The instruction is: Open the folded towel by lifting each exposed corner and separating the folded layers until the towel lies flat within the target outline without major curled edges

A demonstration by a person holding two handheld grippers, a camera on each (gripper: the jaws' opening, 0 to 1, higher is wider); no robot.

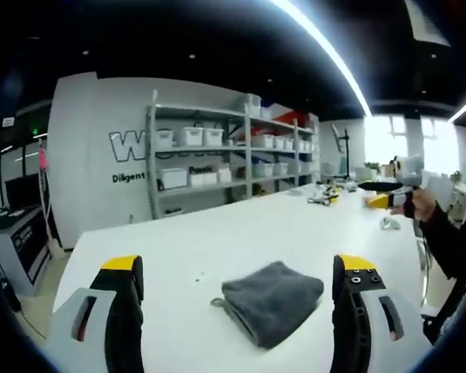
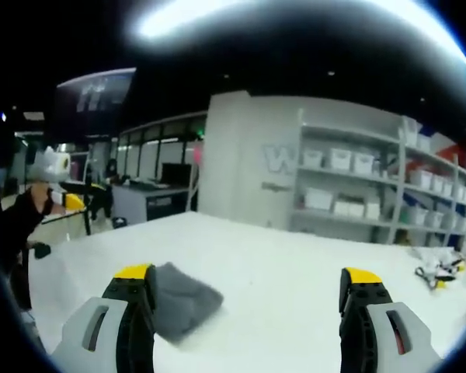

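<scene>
A grey towel (image 1: 272,301), folded into a thick square, lies on the white table (image 1: 217,233) between and just beyond my left gripper's (image 1: 238,266) yellow-tipped jaws, which stand wide open and hold nothing. A small loop tag sticks out at the towel's left edge. In the right gripper view the same towel (image 2: 183,300) lies low on the left, partly behind the left jaw of my right gripper (image 2: 247,275), also wide open and holding nothing. Each gripper appears in the other's view, held up in a hand: the right gripper (image 1: 384,194) and the left gripper (image 2: 66,194).
Grey shelving with white bins (image 1: 217,155) stands behind the table against a white wall. Small yellow-and-black tools (image 1: 326,198) lie at the table's far end. A person's dark sleeve (image 1: 450,241) is at the right edge. A dark cabinet (image 1: 19,241) stands left of the table.
</scene>
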